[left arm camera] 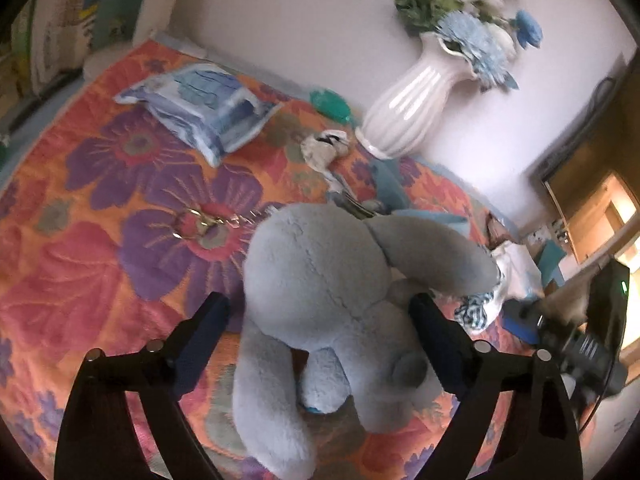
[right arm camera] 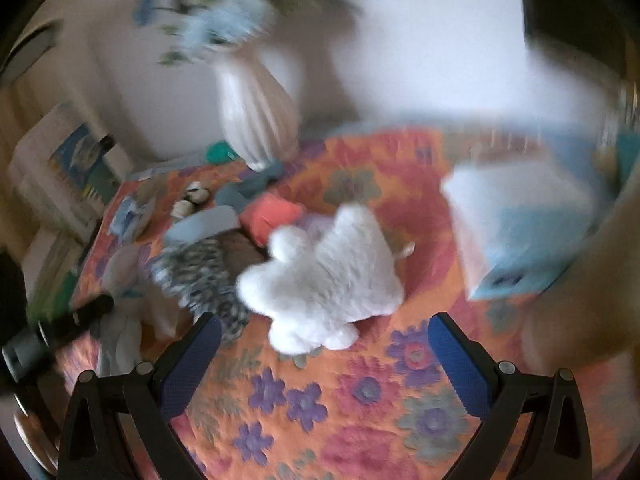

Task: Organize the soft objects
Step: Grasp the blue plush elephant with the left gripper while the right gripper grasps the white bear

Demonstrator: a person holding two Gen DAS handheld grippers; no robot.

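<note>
1. Left wrist view: the left claw [left arm camera: 320,316] is spread wide around a grey plush [left arm camera: 320,280] that lies on the floral cloth [left arm camera: 80,240] covering the surface. Its right finger [left arm camera: 432,332] is touching or nearly touching the plush's flank; the left finger stands clear of it. Nothing is gripped.
2. The plush lies nearer the camera than the white vase [left arm camera: 412,108], which stands at the back by the wall. A blue packet [left arm camera: 204,112] lies to the left of the vase, and a small white toy [left arm camera: 326,146] lies just in front of the vase's foot.
3. I judge the plush light, squashy and non-slip. It will compress a lot before the fingers bite, so the narrow part where head meets body looks a better hold than the round head. A limb would also do, though the toy would then dangle.
4. Right wrist view, much blurred: the right claw [right arm camera: 324,356] is likewise spread and carries nothing, hovering over the cloth.
5. A white plush [right arm camera: 324,276] lies in front of the vase [right arm camera: 256,116], between the claw and it. A coral cushion [right arm camera: 268,216] sits behind the white plush, and a speckled fabric [right arm camera: 200,276] lies to its left.
6. The white plush looks fluffy and weightless. A bite across one lobe or its thick middle should hold; a shallow pinch may catch only fur.
7. The vase looks fragile, so lifts should stay well clear of it.
</note>
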